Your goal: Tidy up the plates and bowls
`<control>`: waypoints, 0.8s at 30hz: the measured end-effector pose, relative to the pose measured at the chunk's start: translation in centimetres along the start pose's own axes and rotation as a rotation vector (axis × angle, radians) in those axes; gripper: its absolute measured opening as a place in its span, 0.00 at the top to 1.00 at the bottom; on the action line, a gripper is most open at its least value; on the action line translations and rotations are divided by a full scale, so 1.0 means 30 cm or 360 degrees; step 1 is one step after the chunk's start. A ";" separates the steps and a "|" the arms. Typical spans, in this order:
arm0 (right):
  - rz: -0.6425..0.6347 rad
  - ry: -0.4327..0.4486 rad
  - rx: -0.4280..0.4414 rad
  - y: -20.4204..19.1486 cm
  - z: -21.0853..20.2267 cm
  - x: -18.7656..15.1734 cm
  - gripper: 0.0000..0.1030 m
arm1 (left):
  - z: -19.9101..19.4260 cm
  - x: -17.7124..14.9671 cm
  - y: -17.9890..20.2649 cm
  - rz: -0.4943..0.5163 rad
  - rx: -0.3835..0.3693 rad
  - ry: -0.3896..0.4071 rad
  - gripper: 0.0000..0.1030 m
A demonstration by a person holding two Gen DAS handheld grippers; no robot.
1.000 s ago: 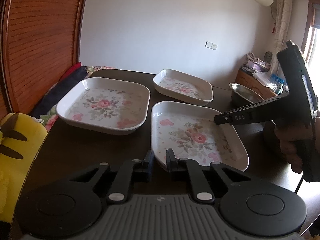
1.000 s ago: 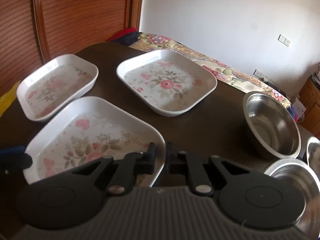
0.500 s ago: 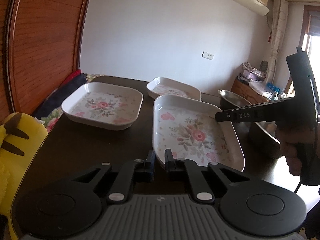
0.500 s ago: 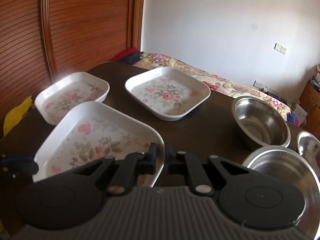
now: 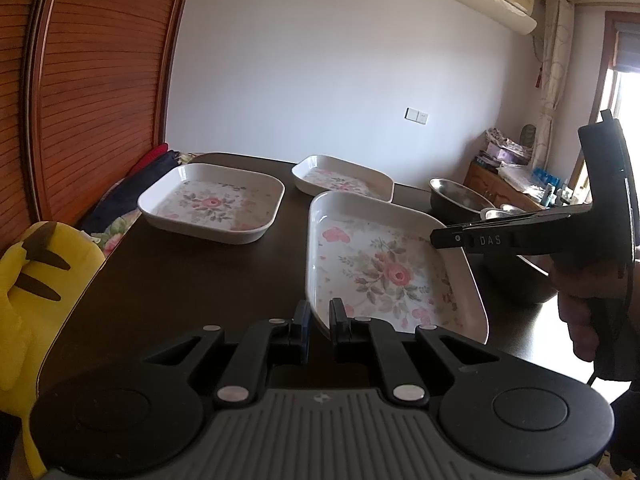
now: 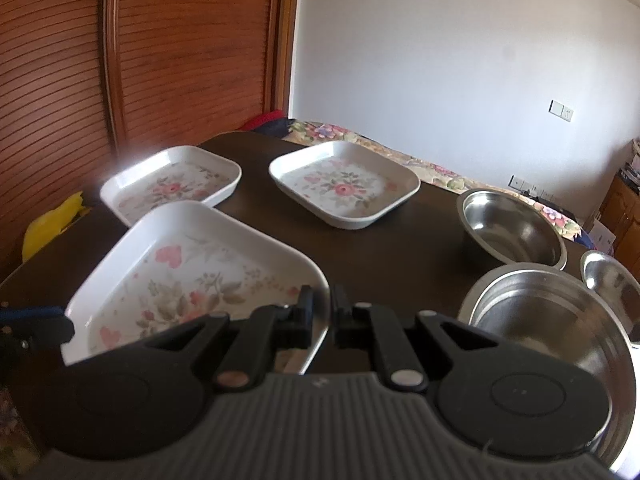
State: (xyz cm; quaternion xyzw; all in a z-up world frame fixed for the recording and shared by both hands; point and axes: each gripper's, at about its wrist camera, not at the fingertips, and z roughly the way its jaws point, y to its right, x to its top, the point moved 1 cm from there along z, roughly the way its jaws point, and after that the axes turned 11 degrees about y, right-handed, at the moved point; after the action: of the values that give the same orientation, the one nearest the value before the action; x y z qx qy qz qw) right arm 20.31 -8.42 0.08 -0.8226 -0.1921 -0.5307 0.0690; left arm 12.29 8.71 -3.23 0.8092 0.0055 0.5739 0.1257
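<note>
A white square floral plate (image 5: 384,268) is held above the dark table by both grippers. My left gripper (image 5: 319,320) is shut on its near rim. My right gripper (image 6: 322,308) is shut on its right rim, and it also shows from the side in the left wrist view (image 5: 440,238). The same plate shows in the right wrist view (image 6: 192,276). Two more floral plates lie on the table: one at the left (image 5: 212,208) (image 6: 172,186), one further back (image 5: 344,178) (image 6: 344,184). Three steel bowls (image 6: 512,232) (image 6: 560,328) (image 6: 612,284) stand at the right.
The dark table (image 5: 160,272) ends near a wooden slatted wall (image 5: 80,80) on the left. A yellow plush toy (image 5: 28,276) sits beside the table's left edge. A floral bedspread (image 6: 440,168) lies behind the table. A cabinet with clutter (image 5: 508,168) stands at the back right.
The held plate has risen off the table in both grippers and tilted, and both wrist views have lifted with it. The other plates and bowls have not moved.
</note>
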 end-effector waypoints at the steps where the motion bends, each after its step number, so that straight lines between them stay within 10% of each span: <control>1: 0.0005 0.0001 0.0003 0.002 -0.004 -0.002 0.90 | -0.008 -0.004 -0.001 -0.0002 -0.0003 0.0002 0.61; 24: -0.0018 -0.0050 0.0038 -0.057 0.028 -0.082 0.89 | -0.014 -0.065 -0.044 -0.0049 0.0015 -0.0025 0.59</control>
State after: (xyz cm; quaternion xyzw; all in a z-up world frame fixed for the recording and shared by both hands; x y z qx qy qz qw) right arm 19.45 -7.19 -2.64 -0.8289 -0.2041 -0.5157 0.0729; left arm 11.41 9.76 -5.17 0.8141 0.0197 0.5655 0.1308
